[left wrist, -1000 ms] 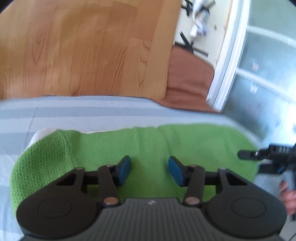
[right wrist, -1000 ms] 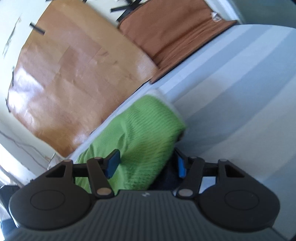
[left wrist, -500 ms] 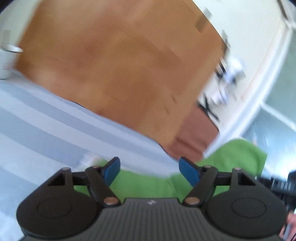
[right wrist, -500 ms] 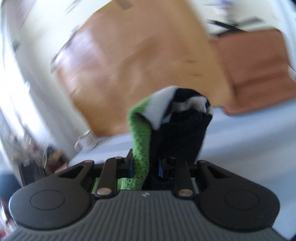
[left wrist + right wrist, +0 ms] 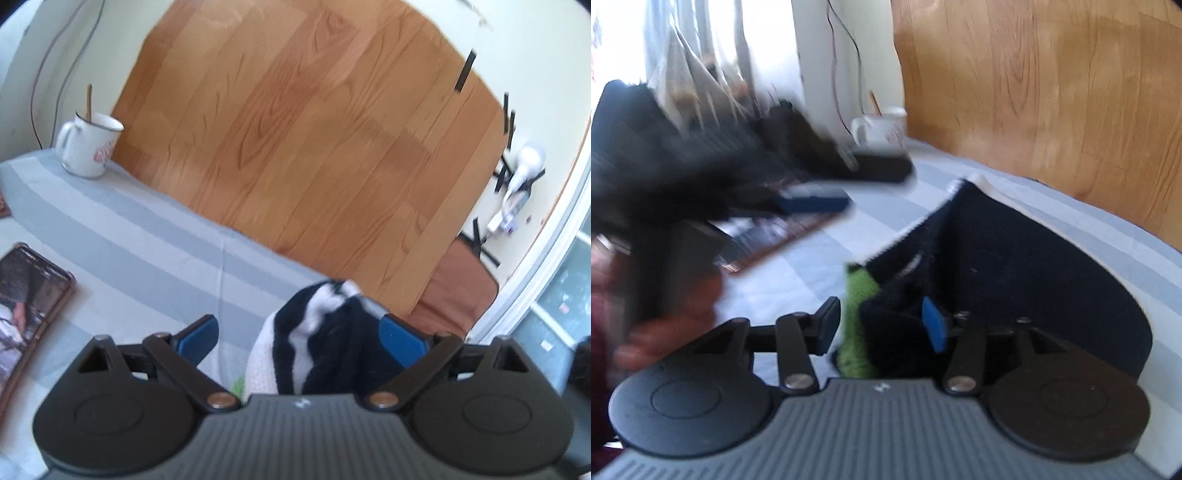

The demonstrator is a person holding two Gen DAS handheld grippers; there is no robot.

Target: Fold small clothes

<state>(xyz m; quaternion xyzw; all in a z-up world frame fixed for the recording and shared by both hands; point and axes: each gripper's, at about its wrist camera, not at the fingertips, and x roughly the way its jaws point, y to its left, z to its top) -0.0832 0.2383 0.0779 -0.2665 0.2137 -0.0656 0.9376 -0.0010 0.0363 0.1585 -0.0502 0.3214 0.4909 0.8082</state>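
**A:** Well, how will the knitted garment (image 5: 314, 350) handle?

**B:** I'd judge it light, soft and floppy. It's a thick knit in black, white and green that will sag and bunch wherever it isn't supported. It isn't fragile or slippery, since the rubbery pads should bite the knit easily. I'd pinch it at a hem or corner, through all layers, rather than in the bulky middle.

**A:** Start at the left. What is the left gripper (image 5: 301, 336) doing?

**B:** Its jaws have just been opening and now stand spread wide. The black-and-white bunch rises between them, close against the right-hand pad and well clear of the left one. It grips nothing.

**A:** And the right gripper (image 5: 881, 325)?

**B:** Its jaws have also just been opening and are now about half apart. A green and black fold sits between them, and I read the hold as let go. The blur hides whether the pads brush the cloth.

**A:** Where is the garment?

**B:** It's on the striped table (image 5: 129, 240), toward the far edge by the wood panel (image 5: 314, 147). It's well right of the mug (image 5: 90, 146) at the far left corner.

**A:** What can't you make out?

**B:** I can't see the garment's whole outline, so I can't say what kind it is or how many layers are stacked. Both gripper bodies cover its near part. The flat dark item (image 5: 29, 306) is cut off at the table's left edge. In the right wrist view the person's hand (image 5: 665, 332) is smeared by motion.
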